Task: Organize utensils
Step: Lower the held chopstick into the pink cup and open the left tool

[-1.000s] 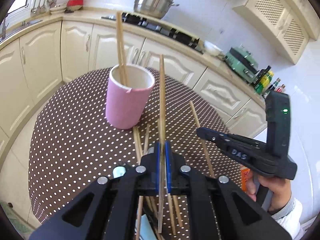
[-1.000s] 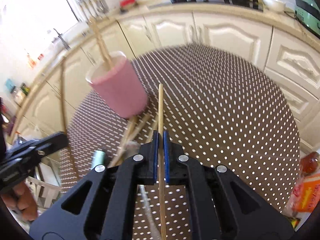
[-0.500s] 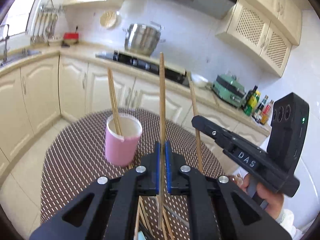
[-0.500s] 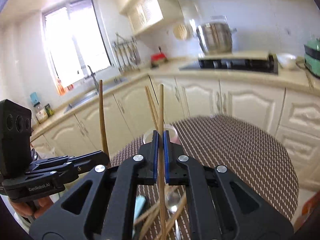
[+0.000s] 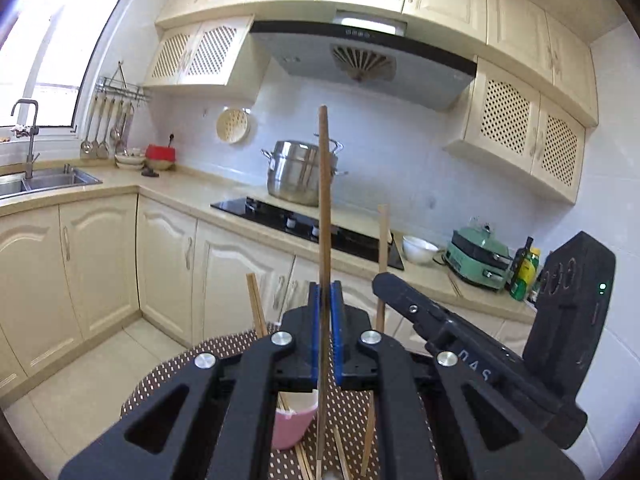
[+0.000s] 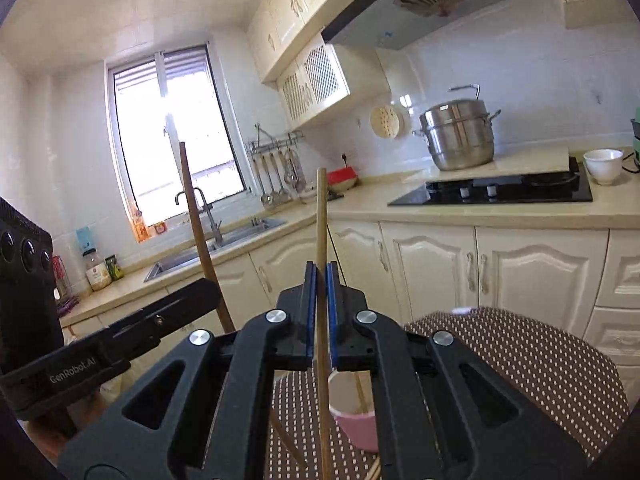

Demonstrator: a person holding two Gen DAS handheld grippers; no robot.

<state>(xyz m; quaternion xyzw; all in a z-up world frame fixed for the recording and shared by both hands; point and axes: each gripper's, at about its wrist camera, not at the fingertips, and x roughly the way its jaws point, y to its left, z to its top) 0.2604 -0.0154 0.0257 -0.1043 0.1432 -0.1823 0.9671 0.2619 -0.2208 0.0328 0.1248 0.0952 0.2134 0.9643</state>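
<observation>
Left gripper: closed on dark wooden chopstick, held upright. Right gripper: closed on lighter chopstick, also upright. Both raised above polka-dot table. Pink cup below, between and under the jaws, already holding chopsticks. Loose chopsticks lying on the cloth beside cup. Steel pot on stove behind.
</observation>
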